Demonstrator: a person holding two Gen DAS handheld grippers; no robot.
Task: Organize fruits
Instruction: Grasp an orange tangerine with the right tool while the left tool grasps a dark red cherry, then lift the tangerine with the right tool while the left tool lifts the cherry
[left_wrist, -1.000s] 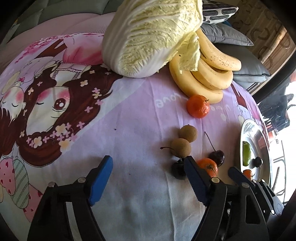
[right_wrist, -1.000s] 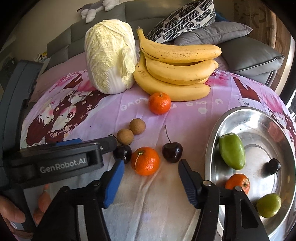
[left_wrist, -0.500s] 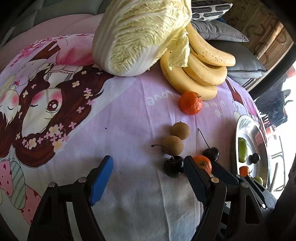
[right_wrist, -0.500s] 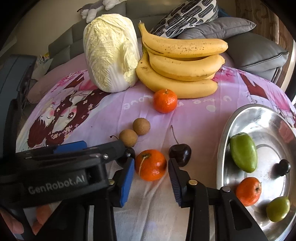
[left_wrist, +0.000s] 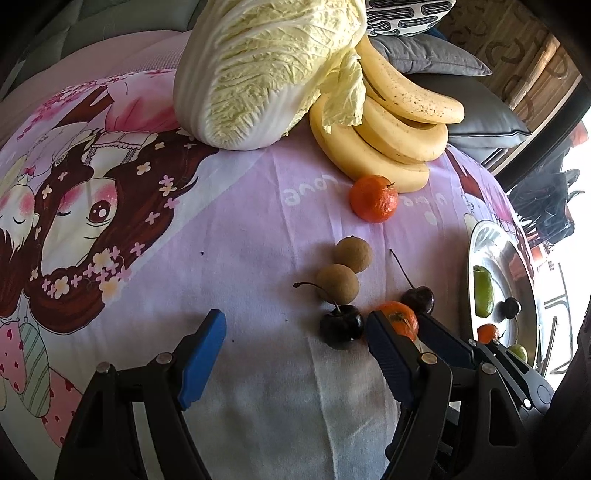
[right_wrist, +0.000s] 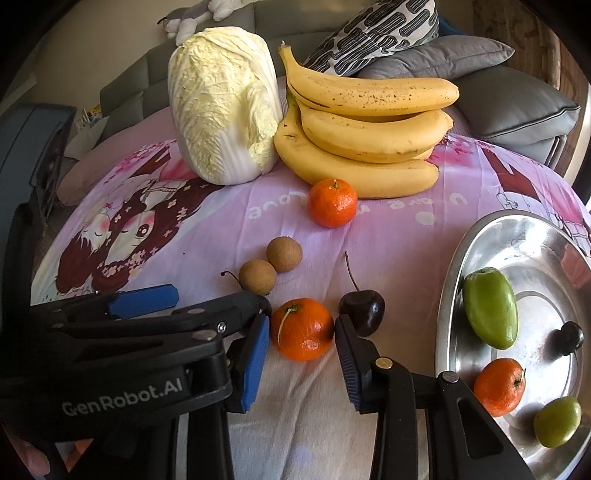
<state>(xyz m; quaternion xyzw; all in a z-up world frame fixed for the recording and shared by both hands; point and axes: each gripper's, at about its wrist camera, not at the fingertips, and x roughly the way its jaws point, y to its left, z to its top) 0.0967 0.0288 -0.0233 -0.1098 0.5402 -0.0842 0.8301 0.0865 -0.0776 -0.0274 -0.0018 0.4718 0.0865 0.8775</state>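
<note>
Since a second earlier, my right tongs (right_wrist: 299, 339) had just been closing around the near mandarin (right_wrist: 302, 328), and the blue pads (right_wrist: 255, 354) now stood against its two sides, though I could not tell how firmly they pressed. That mandarin sat on the pink cartoon-print cloth (right_wrist: 388, 236) covering the counter, close to me and left of the steel tray (right_wrist: 454, 280). Just beside it on the tray side lay a dark cherry (right_wrist: 364, 310) with its stem up, touching the right pad's tip or nearly so. Another cherry (left_wrist: 341, 325) lay on the mandarin's other side, between the two tools. My left tongs (left_wrist: 295, 350) hung wide apart with nothing between the pads, only bare cloth below them, and their right arm reached in close beside the right tongs. Beyond the cherries sat two brown longans (right_wrist: 271, 266) touching each other, and farther back a second mandarin (right_wrist: 332, 202) rested just in front of a bunch of bananas (right_wrist: 365, 136). A napa cabbage (right_wrist: 221, 110) stood upright against the bananas' left side. On the tray lay a long green fruit (right_wrist: 489, 306), a small dark fruit (right_wrist: 570, 338), a third mandarin (right_wrist: 498, 386) and a round green fruit (right_wrist: 557, 421). Grey and patterned cushions (right_wrist: 443, 55) filled the background.
</note>
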